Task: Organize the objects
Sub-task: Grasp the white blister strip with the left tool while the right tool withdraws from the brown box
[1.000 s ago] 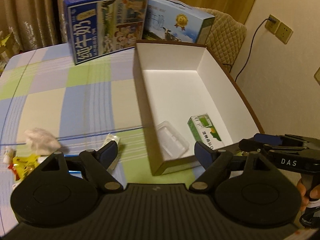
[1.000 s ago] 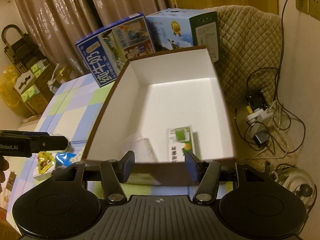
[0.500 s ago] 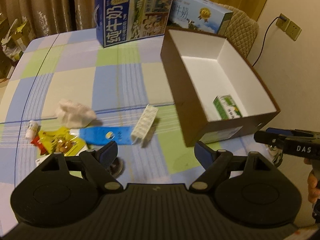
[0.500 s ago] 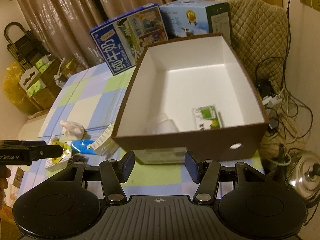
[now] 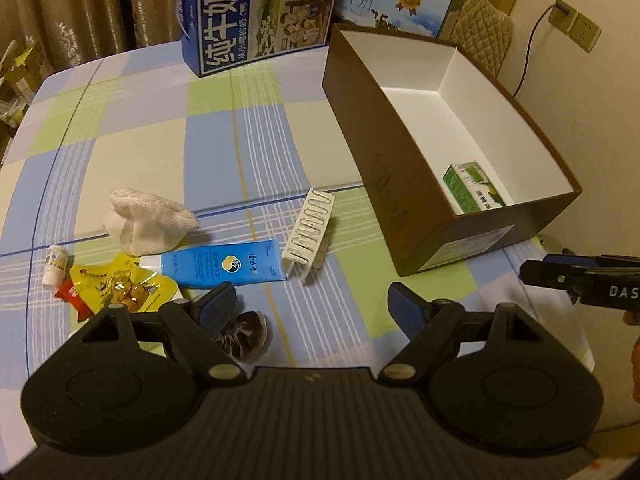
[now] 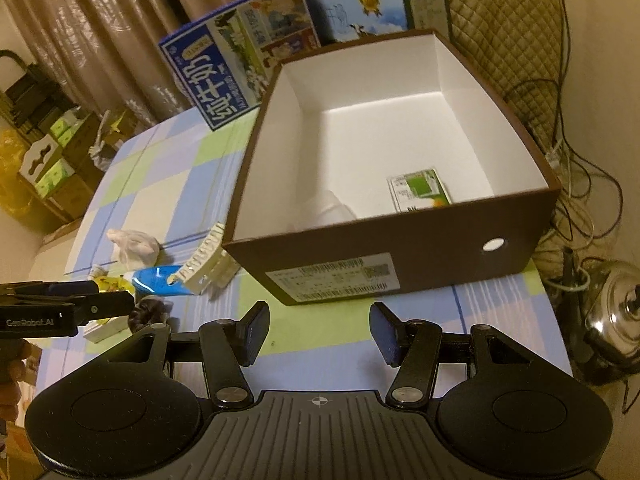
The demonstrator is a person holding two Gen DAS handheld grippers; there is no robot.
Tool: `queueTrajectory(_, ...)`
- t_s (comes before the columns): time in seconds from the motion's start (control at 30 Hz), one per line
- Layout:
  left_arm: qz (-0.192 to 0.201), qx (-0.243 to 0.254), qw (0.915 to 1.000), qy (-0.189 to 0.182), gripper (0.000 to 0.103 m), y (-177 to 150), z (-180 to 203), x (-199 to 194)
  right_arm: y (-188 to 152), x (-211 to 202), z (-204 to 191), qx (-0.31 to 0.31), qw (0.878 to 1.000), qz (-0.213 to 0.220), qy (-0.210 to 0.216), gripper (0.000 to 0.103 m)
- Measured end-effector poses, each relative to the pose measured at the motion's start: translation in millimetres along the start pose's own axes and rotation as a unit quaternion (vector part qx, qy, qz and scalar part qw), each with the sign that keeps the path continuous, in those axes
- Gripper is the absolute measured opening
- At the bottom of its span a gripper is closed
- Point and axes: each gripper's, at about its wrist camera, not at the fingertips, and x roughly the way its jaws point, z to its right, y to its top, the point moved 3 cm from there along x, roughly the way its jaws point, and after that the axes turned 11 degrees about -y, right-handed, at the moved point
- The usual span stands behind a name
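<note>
While both my left gripper (image 5: pixel 312 302) and right gripper (image 6: pixel 318 334) hang spread and empty, loose items like the blue tube (image 5: pixel 222 264) lie beside the brown box (image 5: pixel 372 160); a careless reach could knock the white clip (image 5: pixel 310 226) away.

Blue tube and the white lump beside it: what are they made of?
Blue tube: looks like soft plastic, glossy, judging by its sheen and flat crimped end. White lump: seemingly woven cloth or gauze, matte, with visible textured weave and soft folds; the exact fabric is unclear.
</note>
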Motion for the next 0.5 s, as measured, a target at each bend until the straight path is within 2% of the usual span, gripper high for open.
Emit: queueTrajectory(0.5, -0.060, 0.048, 0.9970, -0.007, 0.069, 26.2, -14.8, 79.0, 3.3, 20.9, 21.6, 0.054, 0.998, -0.022, -0.039, 0.053)
